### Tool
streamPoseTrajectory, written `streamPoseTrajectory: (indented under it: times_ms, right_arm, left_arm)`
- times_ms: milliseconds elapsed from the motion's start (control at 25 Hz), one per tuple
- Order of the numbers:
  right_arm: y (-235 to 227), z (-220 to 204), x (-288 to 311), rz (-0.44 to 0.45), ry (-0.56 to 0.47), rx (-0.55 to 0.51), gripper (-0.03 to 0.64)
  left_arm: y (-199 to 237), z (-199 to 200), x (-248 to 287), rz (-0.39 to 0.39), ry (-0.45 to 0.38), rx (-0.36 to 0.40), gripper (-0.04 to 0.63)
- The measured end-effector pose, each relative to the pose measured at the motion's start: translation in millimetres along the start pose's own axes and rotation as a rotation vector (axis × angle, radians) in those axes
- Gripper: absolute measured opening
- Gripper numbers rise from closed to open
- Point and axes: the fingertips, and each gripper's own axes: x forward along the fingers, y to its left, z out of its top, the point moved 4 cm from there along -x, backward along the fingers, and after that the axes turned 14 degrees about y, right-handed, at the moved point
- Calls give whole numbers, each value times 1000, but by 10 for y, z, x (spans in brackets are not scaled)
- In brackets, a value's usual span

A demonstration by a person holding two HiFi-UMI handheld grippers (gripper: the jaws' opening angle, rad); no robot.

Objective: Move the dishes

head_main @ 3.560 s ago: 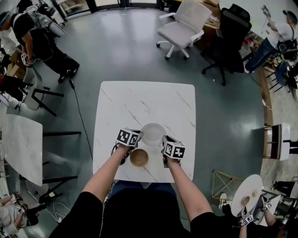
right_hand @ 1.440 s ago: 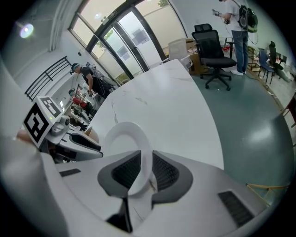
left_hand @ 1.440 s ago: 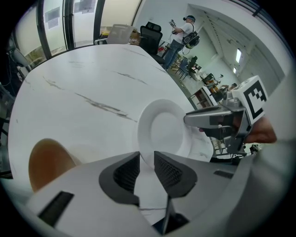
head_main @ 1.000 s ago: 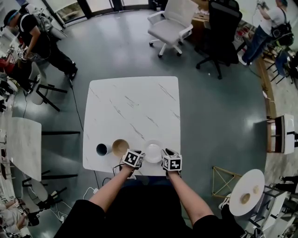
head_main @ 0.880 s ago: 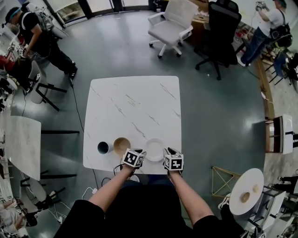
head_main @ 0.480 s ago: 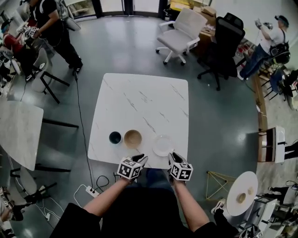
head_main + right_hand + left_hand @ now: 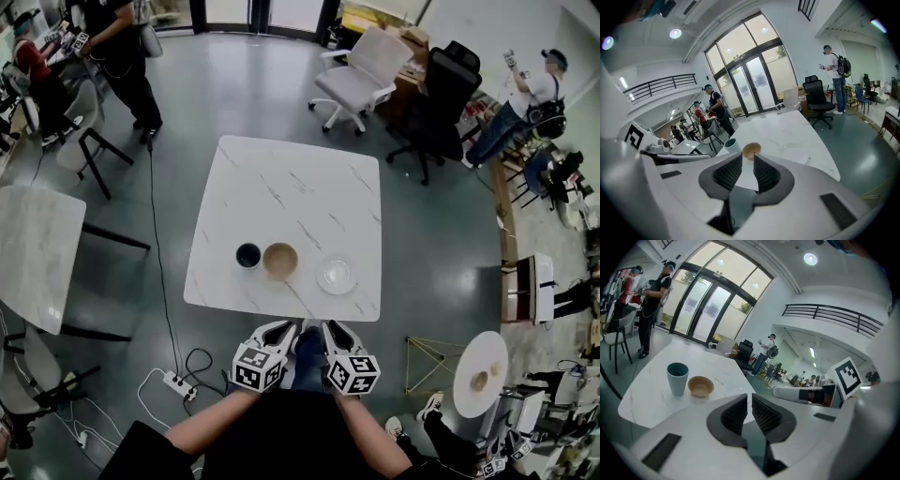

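On the white marble table (image 7: 281, 178) a dark cup (image 7: 248, 255), a tan bowl (image 7: 280, 261) and a white plate (image 7: 337, 276) stand in a row near its near edge. Both grippers hang off the table, close to my body. The left gripper (image 7: 283, 328) and the right gripper (image 7: 331, 330) sit side by side. In the left gripper view the jaws (image 7: 749, 397) have just been closing to a narrow slit, nothing between them, with cup (image 7: 678, 378) and bowl (image 7: 701, 386) ahead. The right gripper (image 7: 747, 159) has also been closing, a small gap left and empty; its fingers frame the bowl (image 7: 751, 149).
A white office chair (image 7: 361, 70) and a black one (image 7: 441, 94) stand beyond the table. Another marble table (image 7: 37, 253) is at the left, a power strip (image 7: 176, 382) lies on the floor, and a small round table (image 7: 480, 372) is at the right. People stand at the room's edges.
Both grippers have drawn back from the white plate at the table's near edge, up and toward my body. The plate stays on the table. The left jaws have narrowed.
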Motion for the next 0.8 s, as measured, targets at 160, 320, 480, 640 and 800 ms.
streamPoseTrajectory:
  times_ms: [160,320,480,640,800]
  right_arm:
    - [295,38,-275,-4,-45,-68,80]
    - [409,101,-463,-3,-82,-109,33]
    - [549,231,-555,22,-127,-134,17]
    - [698,413,-735,12,-193,-219,15]
    - [770,488,-963,-32,-281,-282,15]
  left_arm:
    - [-219,41,-234,-36,-56,7,38]
    - [-387,145,-401,-9,-124,42,18]
    - [-453,247,-595,37,-193,81,17]
    - [-571,374,-747,88,-253,104,17]
    - [-768,432,-769,118,-294,141,17]
